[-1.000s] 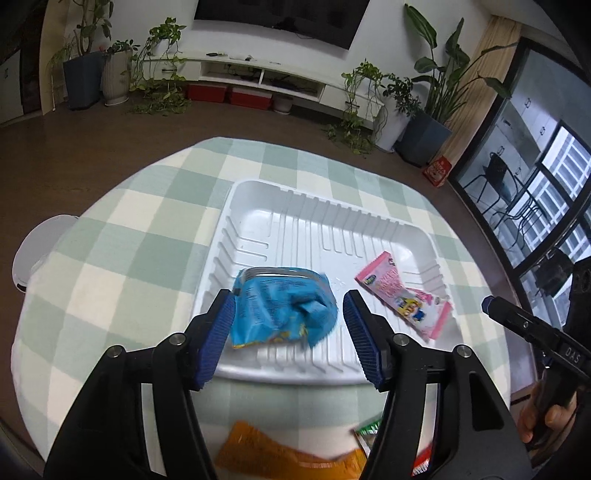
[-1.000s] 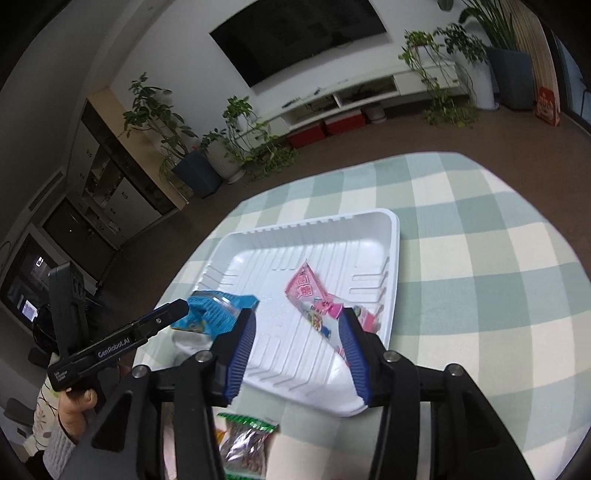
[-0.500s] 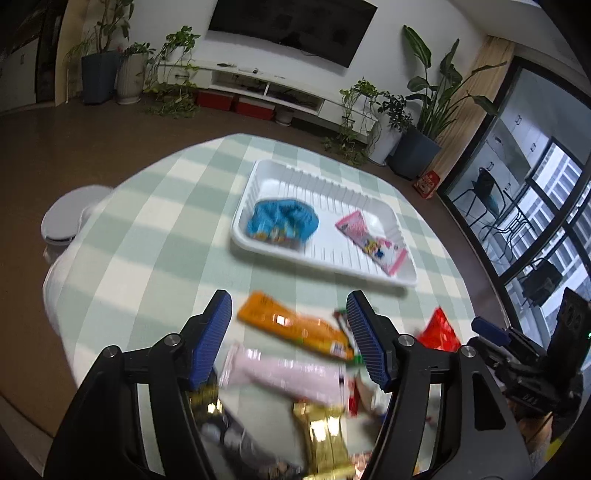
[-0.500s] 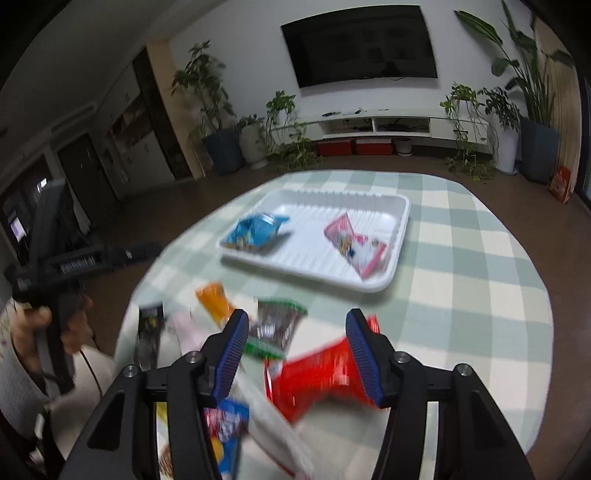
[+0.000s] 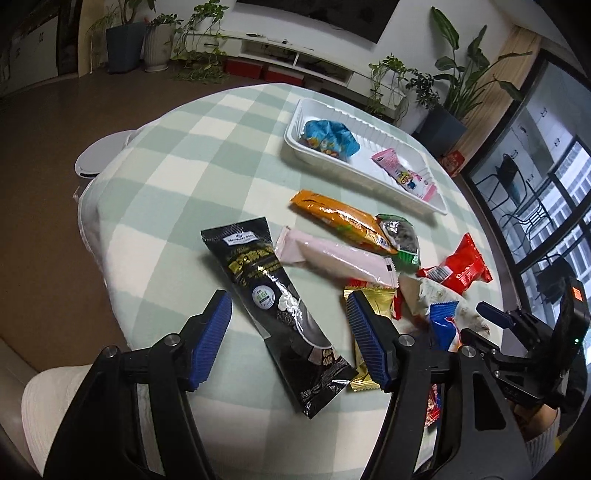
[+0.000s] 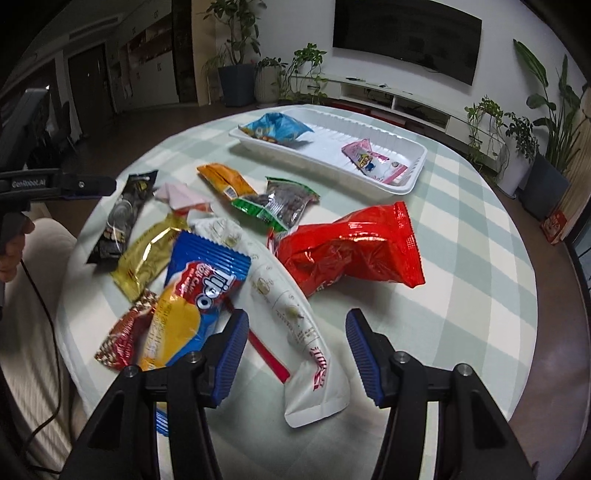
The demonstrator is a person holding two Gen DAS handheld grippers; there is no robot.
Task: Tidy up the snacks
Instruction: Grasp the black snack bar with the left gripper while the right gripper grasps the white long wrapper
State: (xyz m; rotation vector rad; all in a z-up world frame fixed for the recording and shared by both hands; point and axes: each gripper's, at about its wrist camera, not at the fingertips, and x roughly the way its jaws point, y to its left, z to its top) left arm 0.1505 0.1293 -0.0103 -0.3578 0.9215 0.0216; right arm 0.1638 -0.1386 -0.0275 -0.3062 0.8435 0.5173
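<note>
On checked cloth (image 5: 177, 173), crinkled foil packets, ribbed white tray (image 5: 295, 146).

Checked green-white cloth (image 5: 177, 184) over round worktop. Dark TV (image 6: 406, 35) on far wall above low white cabinet (image 6: 388, 96). Potted plants (image 6: 236, 55) along wall. White stool (image 5: 99, 155) left.

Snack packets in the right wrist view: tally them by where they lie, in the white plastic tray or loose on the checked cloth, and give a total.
In the white ribbed plastic tray: 2
Loose on the green-and-white checked cloth: 9 plainly seen
Total: 11
</note>
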